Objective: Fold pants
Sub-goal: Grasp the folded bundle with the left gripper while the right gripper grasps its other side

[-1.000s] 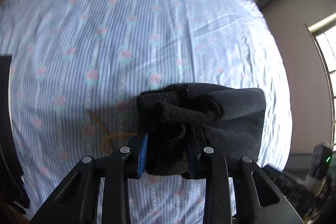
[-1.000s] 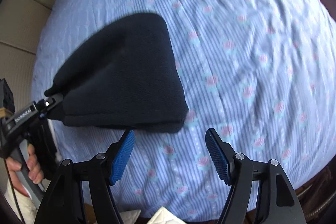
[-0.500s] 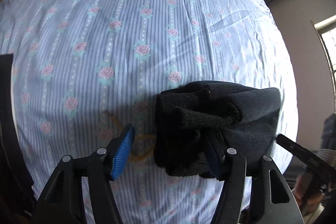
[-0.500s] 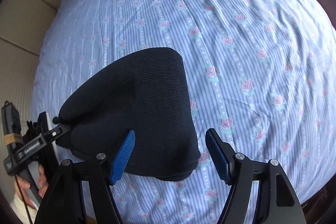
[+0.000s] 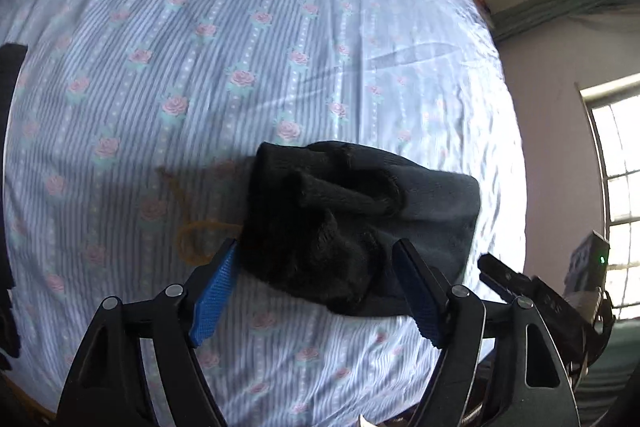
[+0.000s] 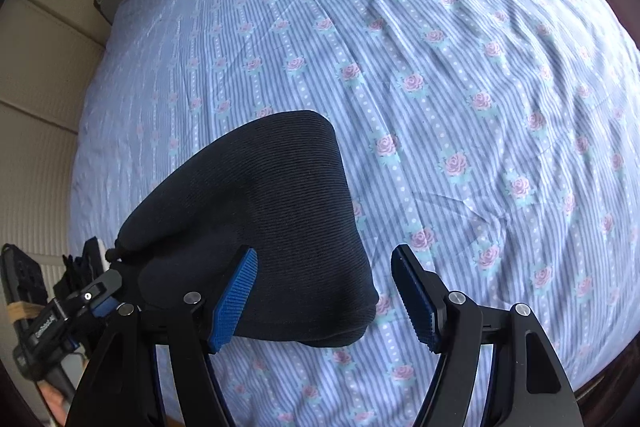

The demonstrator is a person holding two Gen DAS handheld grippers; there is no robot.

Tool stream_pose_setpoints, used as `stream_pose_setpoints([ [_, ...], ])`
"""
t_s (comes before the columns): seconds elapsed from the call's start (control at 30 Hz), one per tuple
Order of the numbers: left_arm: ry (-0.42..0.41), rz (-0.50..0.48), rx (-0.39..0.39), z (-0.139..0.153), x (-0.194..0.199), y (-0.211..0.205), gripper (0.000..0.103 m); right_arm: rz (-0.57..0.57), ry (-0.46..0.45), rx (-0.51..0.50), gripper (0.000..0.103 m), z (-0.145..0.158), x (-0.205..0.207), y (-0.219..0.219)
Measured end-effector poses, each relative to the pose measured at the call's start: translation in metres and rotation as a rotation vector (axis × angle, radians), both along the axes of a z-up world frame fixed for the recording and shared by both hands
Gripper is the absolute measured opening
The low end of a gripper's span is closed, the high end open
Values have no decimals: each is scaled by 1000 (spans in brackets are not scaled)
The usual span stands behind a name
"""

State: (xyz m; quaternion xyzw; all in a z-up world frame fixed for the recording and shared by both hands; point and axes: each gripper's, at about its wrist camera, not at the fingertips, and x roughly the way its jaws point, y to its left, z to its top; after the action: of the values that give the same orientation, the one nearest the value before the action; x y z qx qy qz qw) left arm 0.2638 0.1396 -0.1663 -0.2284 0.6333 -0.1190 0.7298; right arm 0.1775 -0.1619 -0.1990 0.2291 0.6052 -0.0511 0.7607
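The black pants (image 5: pixel 344 223) lie folded in a thick bundle on the bed, with a yellow drawstring (image 5: pixel 196 239) trailing out at their left. My left gripper (image 5: pixel 320 291) is open, its blue pads on either side of the bundle's near edge, holding nothing. In the right wrist view the pants (image 6: pixel 256 219) show as a smooth ribbed mound. My right gripper (image 6: pixel 324 299) is open and empty, its left pad over the bundle's near right corner. The left gripper (image 6: pixel 100 287) shows at the bundle's far left end.
The bed sheet (image 5: pixel 240 47) is light blue, striped with pink roses, and spreads wide beyond the pants (image 6: pixel 480 87). A wall and a bright window (image 5: pixel 616 187) are at the right. A beige headboard (image 6: pixel 36 87) stands at the left. Dark cloth (image 5: pixel 8 147) hangs at the left edge.
My left gripper has opened and let go of the pants, which now rest on the bed. My right gripper has moved in toward the bundle and stayed open.
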Motion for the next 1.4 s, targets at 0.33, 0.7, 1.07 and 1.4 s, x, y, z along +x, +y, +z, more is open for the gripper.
stream_pose_setpoints([
  [0.33,172,122,-94,-64,-9,11,87,-19,101,27,71,-52,13,3],
  [0.7,170,145,-168,-95,-1,1,87,0,140,51,73,-91,31,5],
  [1.07,239,313,-307,-107,-5,-5,74,-93,137,165,71,-124,32,7],
  [1.4,200,232,-203,-77,8,-33,59,6,114,112,53,-95,43,29],
])
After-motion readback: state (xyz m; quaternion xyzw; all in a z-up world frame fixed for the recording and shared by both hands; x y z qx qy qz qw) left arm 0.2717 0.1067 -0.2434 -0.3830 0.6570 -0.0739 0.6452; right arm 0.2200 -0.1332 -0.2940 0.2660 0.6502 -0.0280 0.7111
